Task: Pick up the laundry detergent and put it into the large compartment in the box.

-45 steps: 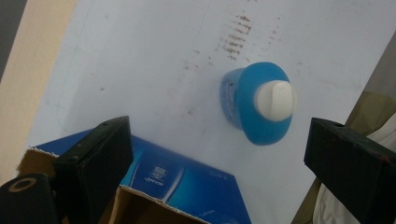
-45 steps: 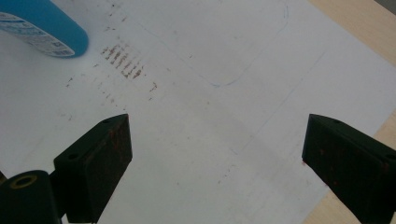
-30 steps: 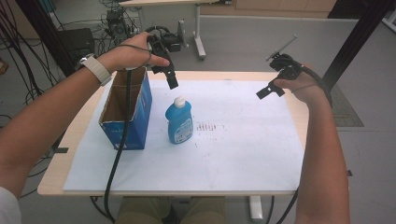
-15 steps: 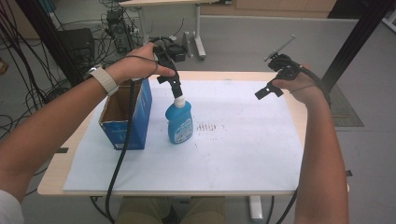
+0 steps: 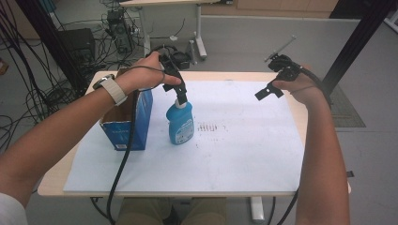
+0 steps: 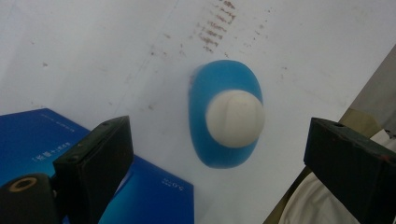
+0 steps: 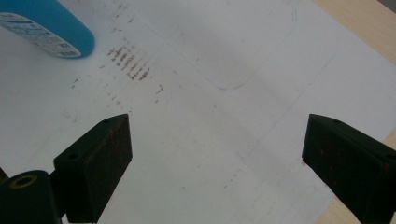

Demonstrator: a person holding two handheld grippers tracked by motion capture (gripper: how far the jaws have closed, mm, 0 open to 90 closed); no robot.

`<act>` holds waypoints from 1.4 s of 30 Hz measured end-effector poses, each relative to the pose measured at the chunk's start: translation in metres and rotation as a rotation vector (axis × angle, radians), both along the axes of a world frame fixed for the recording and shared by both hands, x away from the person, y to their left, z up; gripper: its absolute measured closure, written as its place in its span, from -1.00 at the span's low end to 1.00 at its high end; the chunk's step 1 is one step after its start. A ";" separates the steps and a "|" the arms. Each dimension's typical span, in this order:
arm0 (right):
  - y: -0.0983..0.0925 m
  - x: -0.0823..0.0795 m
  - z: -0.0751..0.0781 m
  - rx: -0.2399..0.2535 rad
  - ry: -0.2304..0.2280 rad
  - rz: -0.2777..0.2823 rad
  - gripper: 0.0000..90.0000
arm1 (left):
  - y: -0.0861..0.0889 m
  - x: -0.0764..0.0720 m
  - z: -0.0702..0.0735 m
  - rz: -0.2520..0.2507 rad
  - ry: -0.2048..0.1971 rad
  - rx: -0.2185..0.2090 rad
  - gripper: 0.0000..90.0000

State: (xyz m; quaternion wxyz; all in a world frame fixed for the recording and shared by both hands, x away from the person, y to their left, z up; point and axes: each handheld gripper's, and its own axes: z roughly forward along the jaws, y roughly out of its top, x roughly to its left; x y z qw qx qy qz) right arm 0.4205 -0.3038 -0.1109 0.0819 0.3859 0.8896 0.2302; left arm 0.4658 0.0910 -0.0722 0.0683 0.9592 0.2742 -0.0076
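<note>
My left tongs point(image 5: 180, 97) hang spread directly over the white cap of the blue bottle point(image 5: 180, 123), standing at three o'clock of the blue box point(image 5: 133, 123), not yet gripped, while my right tongs point(image 5: 266, 91) wait spread above the tabletop point(image 5: 244, 154).

Soft, even indoor light, faint shadows, mild overall softness, blurred close tongs in both gripper views.
</note>
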 end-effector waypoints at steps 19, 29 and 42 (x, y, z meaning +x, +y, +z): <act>-0.002 -0.001 -0.003 0.008 0.002 -0.005 -0.82 | -0.010 -0.010 -0.025 0.006 -0.015 0.014 -0.79; -0.004 -0.003 -0.003 0.009 0.001 -0.006 -0.82 | -0.014 -0.011 -0.032 0.032 -0.017 0.022 -0.79; -0.003 -0.002 -0.004 0.011 0.002 -0.004 -0.82 | -0.014 -0.010 -0.036 0.047 -0.009 0.023 -0.79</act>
